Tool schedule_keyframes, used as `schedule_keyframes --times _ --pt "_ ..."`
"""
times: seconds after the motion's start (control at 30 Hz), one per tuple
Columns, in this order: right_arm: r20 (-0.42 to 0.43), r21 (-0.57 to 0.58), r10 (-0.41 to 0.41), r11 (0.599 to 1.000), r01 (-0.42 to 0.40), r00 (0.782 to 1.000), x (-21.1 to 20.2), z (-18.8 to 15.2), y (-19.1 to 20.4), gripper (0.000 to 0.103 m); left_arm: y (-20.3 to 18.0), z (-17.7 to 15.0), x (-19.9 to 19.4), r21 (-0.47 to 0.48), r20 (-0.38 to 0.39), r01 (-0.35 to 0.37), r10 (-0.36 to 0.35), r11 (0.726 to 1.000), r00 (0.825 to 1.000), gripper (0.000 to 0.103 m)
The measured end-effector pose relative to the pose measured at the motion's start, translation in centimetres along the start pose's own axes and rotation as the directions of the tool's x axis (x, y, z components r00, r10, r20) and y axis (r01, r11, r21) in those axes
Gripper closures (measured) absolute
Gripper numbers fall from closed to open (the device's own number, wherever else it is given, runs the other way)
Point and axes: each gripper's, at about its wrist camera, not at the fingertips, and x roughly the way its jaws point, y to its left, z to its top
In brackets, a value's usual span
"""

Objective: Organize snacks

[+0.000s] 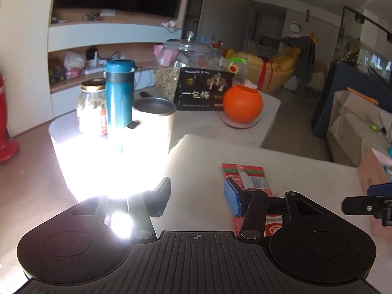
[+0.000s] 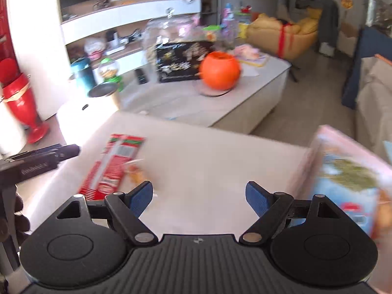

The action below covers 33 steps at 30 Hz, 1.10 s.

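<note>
Clearly, both grippers are empty and hover over the near white surface [image 1: 306,171], where the snacks wait. The left gripper [image 1: 199,196] has its jaws about half apart, with nothing between the pads. The right gripper [image 2: 199,196] has its jaws wide, and only bare surface shows between them.

The thing that matters most is the red snack packet [image 1: 247,176]. It lies flat on the surface. In the left wrist view it sits at the lower right of centre, and its near part is hidden behind the right-hand finger of the left gripper, so the packet is just off the gripper's line, toward the right of the frame. Its long axis runs from the near edge of the frame away toward the far side, almost along the way the fingers look. In the right wrist view the same packet [image 2: 115,164] lies at the lower left, beside the left-hand finger.

I judge that the left gripper is nearer to it and needs only a small shift toward the right of its frame to straddle the packet across its narrow side. A pink snack box [image 2: 348,183], blurred, stands at the right edge of the right wrist view, close to the right gripper.
</note>
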Motion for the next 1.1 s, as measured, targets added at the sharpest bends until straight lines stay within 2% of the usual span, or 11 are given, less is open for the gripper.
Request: schedule_keyframes --times 0.1,0.2,0.23,0.27,0.37,0.57,0.8,0.9,0.97,1.03,1.1 --pt "-0.036 0.027 0.07 0.997 -0.069 0.997 3.1 0.3 2.5 0.022 -0.2 -0.5 0.5 -0.013 -0.039 0.055 -0.056 0.998 0.998 0.05" --pt "-0.09 0.101 0.126 0.988 -0.117 0.988 6.1 0.7 3.4 0.048 -0.6 -1.0 1.1 0.005 -0.06 0.057 -0.056 0.998 0.997 0.05" --pt "-0.115 0.107 0.14 0.986 -0.128 0.983 6.9 0.6 3.6 0.064 -0.6 -1.2 1.2 0.004 -0.064 0.063 -0.063 0.998 0.996 0.05" --pt "-0.109 0.087 0.117 0.99 -0.108 0.987 7.0 0.5 4.0 0.071 -0.6 -1.2 1.2 0.002 -0.066 0.069 -0.069 0.998 0.995 0.05" --pt "-0.103 -0.035 0.047 0.998 -0.051 0.994 6.1 -0.2 5.1 0.081 -0.9 -1.4 1.3 0.009 -0.065 0.073 -0.073 0.997 0.995 0.05" --pt "-0.079 -0.125 0.012 0.992 -0.022 0.997 0.7 -5.8 3.4 0.082 -1.9 -1.9 1.5 -0.027 -0.059 0.17 -0.171 0.985 0.984 0.05" --pt "0.012 -0.021 -0.099 0.995 0.099 0.995 -4.6 -12.1 -0.4 0.081 -4.7 -0.5 1.4 0.017 -0.02 0.148 -0.148 0.989 0.989 0.05" --pt "0.057 0.017 -0.116 0.993 0.115 0.992 -5.9 -14.1 -1.1 0.08 -7.4 0.7 3.5 0.154 -0.092 0.106 -0.093 0.982 0.991 0.05" --pt "0.08 0.023 -0.134 0.991 0.133 0.988 -6.5 -15.1 -1.3 0.064 -8.7 0.4 5.2 0.238 -0.17 0.083 -0.043 0.968 0.985 0.048" --pt "0.108 0.034 -0.175 0.984 0.172 0.979 -7.0 -16.0 -1.5 0.044 -9.7 -0.2 5.5 0.348 -0.15 0.032 0.021 0.937 0.988 0.045" --pt "0.113 0.093 -0.161 0.984 0.151 0.98 -7.5 -16.3 -2.6 0.037 -9.5 -0.5 5.4 0.365 -0.143 0.038 0.016 0.93 0.99 0.044"
